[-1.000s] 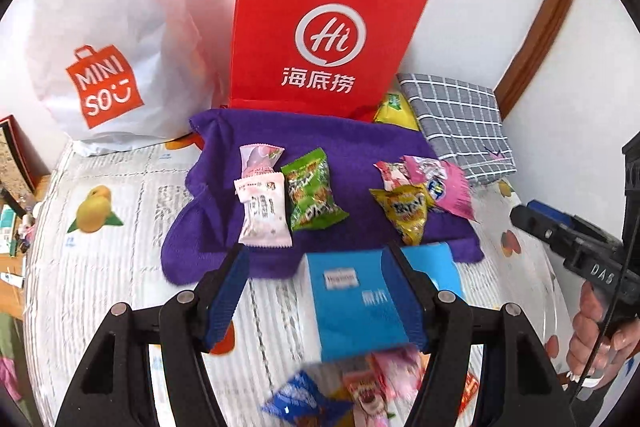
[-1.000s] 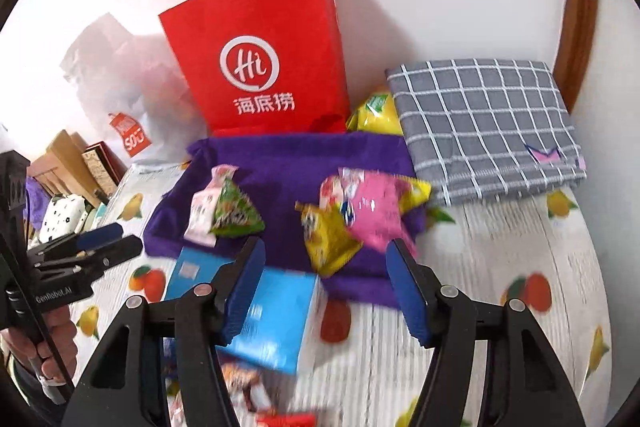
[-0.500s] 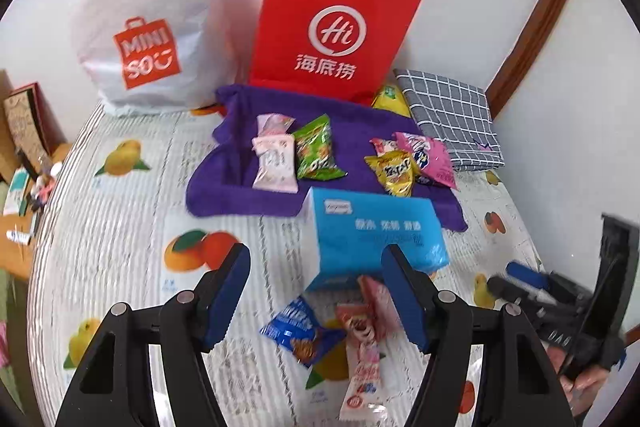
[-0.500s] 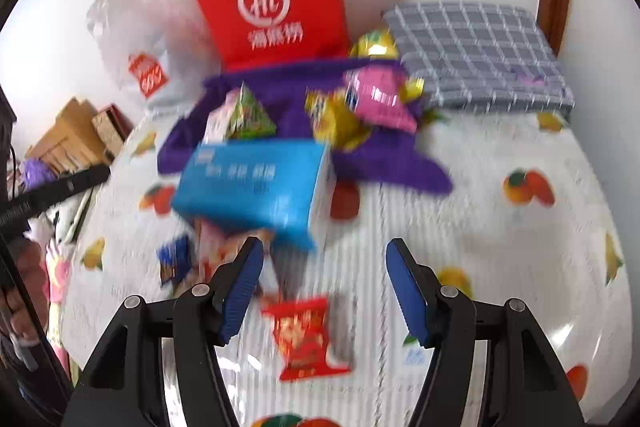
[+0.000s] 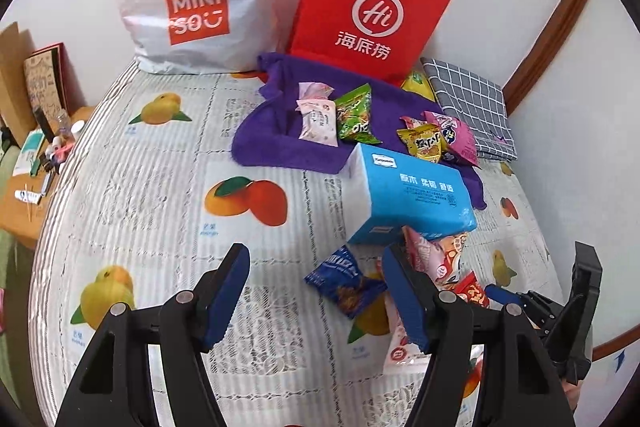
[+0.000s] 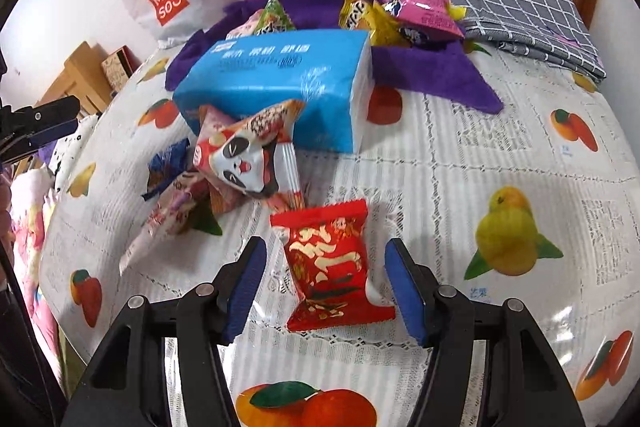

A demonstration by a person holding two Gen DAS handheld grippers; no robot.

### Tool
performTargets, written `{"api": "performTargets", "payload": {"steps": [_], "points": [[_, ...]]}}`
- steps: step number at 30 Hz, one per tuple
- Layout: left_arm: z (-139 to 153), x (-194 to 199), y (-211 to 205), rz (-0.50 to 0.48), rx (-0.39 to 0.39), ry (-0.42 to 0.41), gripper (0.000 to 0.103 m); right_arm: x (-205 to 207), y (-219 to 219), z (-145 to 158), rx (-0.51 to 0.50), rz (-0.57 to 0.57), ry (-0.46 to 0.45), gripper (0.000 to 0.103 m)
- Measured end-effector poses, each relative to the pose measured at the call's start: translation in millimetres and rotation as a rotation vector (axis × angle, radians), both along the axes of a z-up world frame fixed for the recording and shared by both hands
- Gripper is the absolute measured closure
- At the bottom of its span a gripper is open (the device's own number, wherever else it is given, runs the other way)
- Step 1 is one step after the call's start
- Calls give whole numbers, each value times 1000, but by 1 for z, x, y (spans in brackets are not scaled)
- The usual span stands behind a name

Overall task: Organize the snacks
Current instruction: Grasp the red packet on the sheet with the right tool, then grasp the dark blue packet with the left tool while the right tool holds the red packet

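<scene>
Two views show both grippers pulled back from the purple cloth (image 5: 276, 143) since a second ago. Left wrist view: the left gripper (image 5: 316, 297) hangs with jaws open and empty over the fruit-print tabletop (image 5: 160, 187); the dark blue snack packet (image 5: 344, 279) lies at lower centre, under the blue tissue pack (image 5: 416, 195). Sorted snacks sit on the cloth at upper centre. Right wrist view: the right gripper (image 6: 324, 287) now straddles the red snack packet (image 6: 332, 271), jaws open, not touching it. That packet is likely the next pick for the cloth.
</scene>
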State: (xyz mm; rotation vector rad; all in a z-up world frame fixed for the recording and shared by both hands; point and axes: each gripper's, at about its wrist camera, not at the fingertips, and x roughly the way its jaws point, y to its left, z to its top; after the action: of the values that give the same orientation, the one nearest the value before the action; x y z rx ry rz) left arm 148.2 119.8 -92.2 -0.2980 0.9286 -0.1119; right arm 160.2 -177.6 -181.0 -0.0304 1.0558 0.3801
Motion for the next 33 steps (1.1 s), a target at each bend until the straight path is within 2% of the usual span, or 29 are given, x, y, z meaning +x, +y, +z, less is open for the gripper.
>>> {"api": "performTargets", "payload": {"steps": [3,6,9,14,22,25,30,33], "points": [[-5,-3,3,15,-4,9,36,0,4,-8,-18,24,18,48],[-10,-6,4,14,-7,18,36,-1,5,-11,-51,16,-13,57],[-13,-8,3,19,12,20,36,-1,3,-11,-52,13,-28,61],[-22,-12,3,33,16,29,37,-1,-3,-13,-13,-17,-53,62],[-52,-7,-3,11,-59,139,38,-1,-9,-14,44,-35,-65,63],[-61,-3,-10,-6,-70,152,37,-4,-17,-11,31,-90,-75,64],[-77,11,-24,-10,-89,193,37,-13,-35,-5,30,-110,-83,64],[-80,17,-30,9,-75,172,36,-17,-49,-3,46,-134,-87,64]]}}
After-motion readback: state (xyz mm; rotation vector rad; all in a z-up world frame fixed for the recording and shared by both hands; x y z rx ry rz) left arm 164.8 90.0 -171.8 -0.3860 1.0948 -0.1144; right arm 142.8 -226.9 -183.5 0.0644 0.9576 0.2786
